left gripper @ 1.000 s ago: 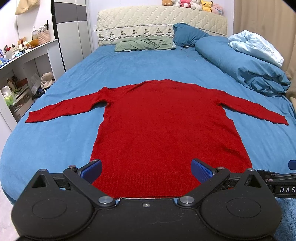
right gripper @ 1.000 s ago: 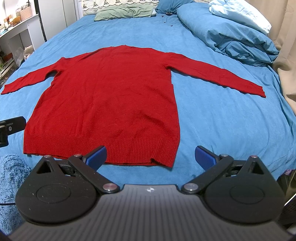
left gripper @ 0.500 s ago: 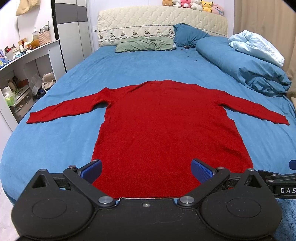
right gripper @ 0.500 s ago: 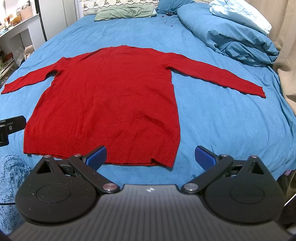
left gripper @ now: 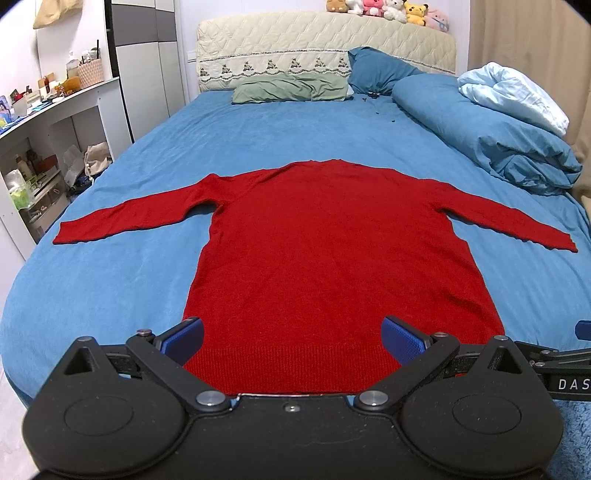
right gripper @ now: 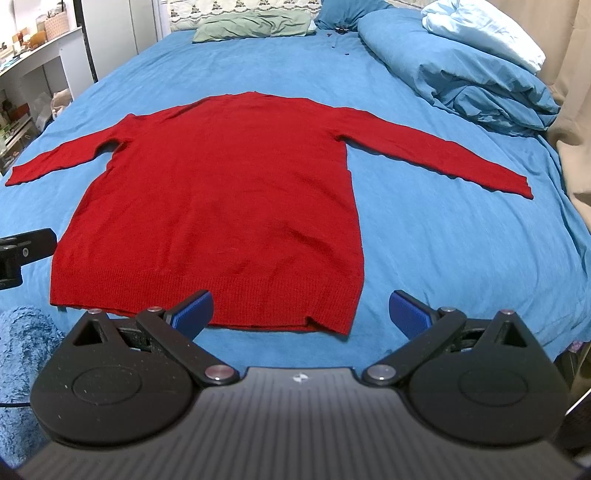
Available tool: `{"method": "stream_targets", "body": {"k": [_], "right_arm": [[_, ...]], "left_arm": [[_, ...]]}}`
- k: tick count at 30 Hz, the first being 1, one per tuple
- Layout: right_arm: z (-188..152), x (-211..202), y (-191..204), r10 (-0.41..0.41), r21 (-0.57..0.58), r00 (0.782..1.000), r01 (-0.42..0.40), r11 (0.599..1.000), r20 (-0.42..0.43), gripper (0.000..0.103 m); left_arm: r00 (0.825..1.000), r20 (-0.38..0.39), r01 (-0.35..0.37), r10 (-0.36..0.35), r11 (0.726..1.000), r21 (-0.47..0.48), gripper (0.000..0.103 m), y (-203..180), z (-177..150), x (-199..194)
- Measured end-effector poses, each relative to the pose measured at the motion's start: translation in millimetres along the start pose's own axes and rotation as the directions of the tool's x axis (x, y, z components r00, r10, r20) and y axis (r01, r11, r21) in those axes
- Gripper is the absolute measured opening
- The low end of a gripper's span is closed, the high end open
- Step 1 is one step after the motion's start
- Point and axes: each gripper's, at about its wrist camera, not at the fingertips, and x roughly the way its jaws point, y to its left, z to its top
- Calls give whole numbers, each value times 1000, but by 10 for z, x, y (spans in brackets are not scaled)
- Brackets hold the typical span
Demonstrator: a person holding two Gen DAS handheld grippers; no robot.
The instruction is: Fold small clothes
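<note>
The red sweater lay spread flat on the blue bedsheet, its hem toward the cameras and its neckline toward the headboard. Both sleeves were stretched out sideways from the body, each cuff resting on the sheet well apart from the hem. The knit looked smooth, with only a small curl at the hem's right corner in the right wrist view.

The left gripper hovered at the sweater's hem, its jaws spread wide and holding nothing; one blue pad sat over the hem's left corner and the other over the hem farther right. Whether the pads touched the cloth could not be told. The right gripper was likewise spread wide and empty, its left pad over the ribbed hem of the sweater and its right pad over bare sheet beside the sweater's right edge.

Beyond the sweater's neckline a green pillow and a dark blue pillow lay against the headboard, with plush toys lined along its top. A rolled blue duvet lay beyond the sweater's right sleeve. Past the left sleeve, off the bed, stood a white desk with cluttered shelves.
</note>
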Motion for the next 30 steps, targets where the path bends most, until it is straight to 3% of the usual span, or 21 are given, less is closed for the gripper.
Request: {"method": "stream_targets", "body": {"k": [20, 26, 30], "right_arm": [[26, 28, -6, 10, 14, 1000, -10, 1000, -2, 103], [379, -37, -205, 10, 61, 998, -13, 998, 62, 103], [791, -11, -526, -15, 126, 991, -2, 992, 136, 103]], "left_arm": [[1000, -6, -11, 11, 1000, -14, 103, 43, 72, 46], [994, 107, 13, -19, 998, 53, 103, -138, 705, 50], [976, 206, 54, -75, 993, 107, 103, -380, 1353, 216]]}}
